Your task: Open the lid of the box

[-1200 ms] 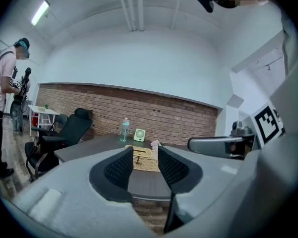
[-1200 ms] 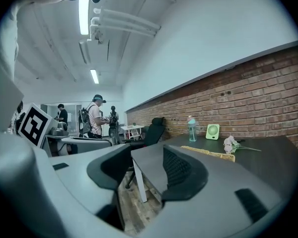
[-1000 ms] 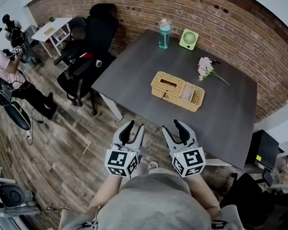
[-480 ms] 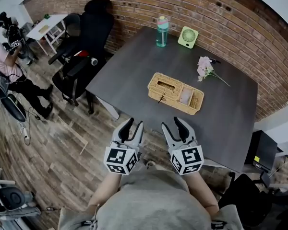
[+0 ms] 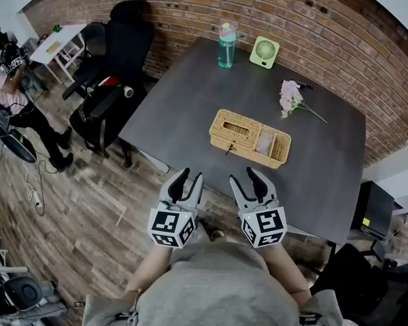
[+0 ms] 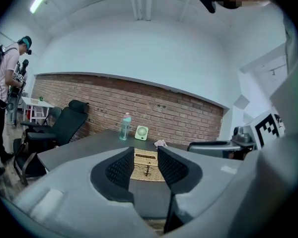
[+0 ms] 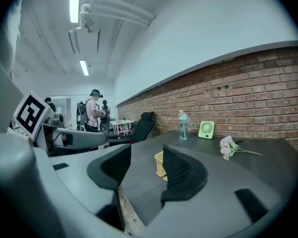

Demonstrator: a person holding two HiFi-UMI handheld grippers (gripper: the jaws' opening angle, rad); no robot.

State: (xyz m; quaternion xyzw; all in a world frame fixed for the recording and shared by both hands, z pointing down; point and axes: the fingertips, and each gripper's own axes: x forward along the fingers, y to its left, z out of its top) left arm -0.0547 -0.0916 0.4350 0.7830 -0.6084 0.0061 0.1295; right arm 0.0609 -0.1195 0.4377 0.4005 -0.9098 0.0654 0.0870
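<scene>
box at middle of desk | bottle, fan, flowers toward far edge | left hand-held gripper, right hand-held gripper wide, empty | right gripper view: jaw hides most of box

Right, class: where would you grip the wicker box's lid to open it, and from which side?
Likely the small dark tab hanging from the near edge of the flat lid; it sticks out on that side, so come in from there.

Counted on the one surface: one wicker box, one bottle, one small fan, one bunch of flowers. Tools: two, left tool and right tool. On the floor: at least two black chairs, one white table, one person.
</scene>
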